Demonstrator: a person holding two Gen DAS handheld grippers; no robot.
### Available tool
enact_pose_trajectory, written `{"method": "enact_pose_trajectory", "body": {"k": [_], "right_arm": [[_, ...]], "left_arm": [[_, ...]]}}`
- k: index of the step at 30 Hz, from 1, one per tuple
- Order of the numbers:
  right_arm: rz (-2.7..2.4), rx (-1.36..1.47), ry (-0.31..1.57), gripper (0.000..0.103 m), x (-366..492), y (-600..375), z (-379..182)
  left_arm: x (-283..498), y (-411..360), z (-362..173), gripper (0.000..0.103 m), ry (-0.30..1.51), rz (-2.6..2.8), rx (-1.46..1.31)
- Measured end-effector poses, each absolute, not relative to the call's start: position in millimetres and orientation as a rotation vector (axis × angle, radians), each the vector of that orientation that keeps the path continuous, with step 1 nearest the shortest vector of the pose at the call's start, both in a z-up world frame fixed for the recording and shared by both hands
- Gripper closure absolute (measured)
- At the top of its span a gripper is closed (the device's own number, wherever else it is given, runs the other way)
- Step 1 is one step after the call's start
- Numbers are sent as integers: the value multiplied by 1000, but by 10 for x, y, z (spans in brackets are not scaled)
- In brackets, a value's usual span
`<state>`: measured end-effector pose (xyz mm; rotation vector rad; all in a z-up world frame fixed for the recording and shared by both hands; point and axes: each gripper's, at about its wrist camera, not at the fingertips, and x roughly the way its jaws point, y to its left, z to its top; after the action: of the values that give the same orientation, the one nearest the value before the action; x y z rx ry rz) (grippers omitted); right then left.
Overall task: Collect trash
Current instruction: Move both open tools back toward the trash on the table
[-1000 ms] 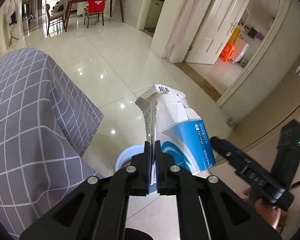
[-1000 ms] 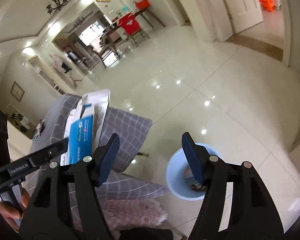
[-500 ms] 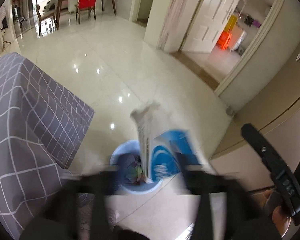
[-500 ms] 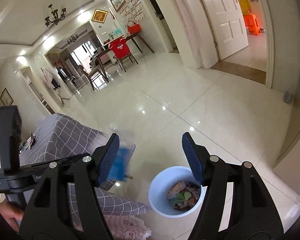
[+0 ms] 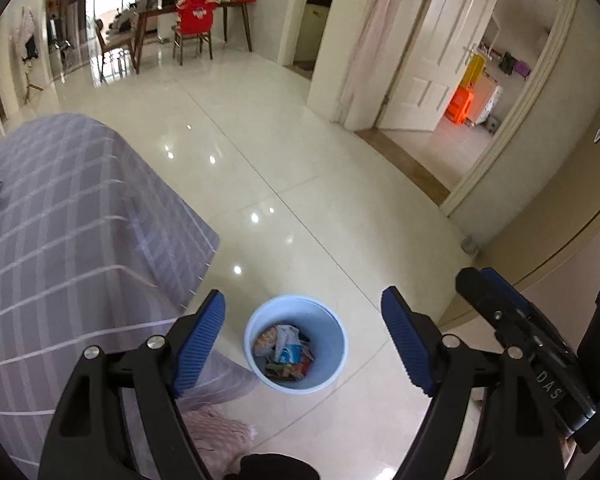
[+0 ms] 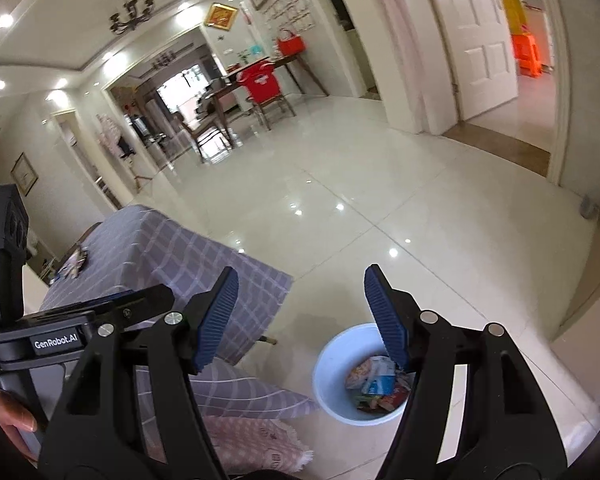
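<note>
- Progress looks well along, judging by the bin (image 5: 295, 344): it already holds a heap of wrappers and packets, incl. a blue-and-white carton (image 5: 287, 350) lying on top of the pile.
- Left gripper (image 5: 302, 338) hangs above the bin w/ jaws spread wide and nothing between them; the bin opening sits right in the gap in the left wrist view.
- Right gripper (image 6: 300, 318) is also released and empty, jaws wide apart, aimed at the floor near the bin and the bench corner.
- Bin is light blue, round, standing upright on the glossy tile floor (image 5: 300, 184), just beside the bench (image 5: 72, 216) w/ its grey checked cloth. It looks under half full, so there's room left.
- Contents seen from the right wrist view (image 6: 378, 380): mixed snack packets, reddish, green and blue-white. Exact count can't be told.
- Left to do, prob.: a few small items (image 6: 74, 264) lie on the far part of the bench. They look like more wrappers but are too small to be sure.
- Pink cloth (image 6: 256, 440) hangs low by the bench, near the bin. Not trash as far as I can tell.
</note>
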<state>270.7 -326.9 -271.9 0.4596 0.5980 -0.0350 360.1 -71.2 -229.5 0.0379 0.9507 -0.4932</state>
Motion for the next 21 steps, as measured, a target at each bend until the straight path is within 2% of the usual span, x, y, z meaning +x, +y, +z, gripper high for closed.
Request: {"method": "enact_pose_trajectory", "body": {"k": [9,21], "right_arm": [[153,342,595,37,3146,-2208,-2307],[438,152,703,37,4303,-315,-2118]], "left_arm": [[3645,373,-1809,24,842,-347,-6],[4229,2604,-1605,24,815,-30,-189]]}}
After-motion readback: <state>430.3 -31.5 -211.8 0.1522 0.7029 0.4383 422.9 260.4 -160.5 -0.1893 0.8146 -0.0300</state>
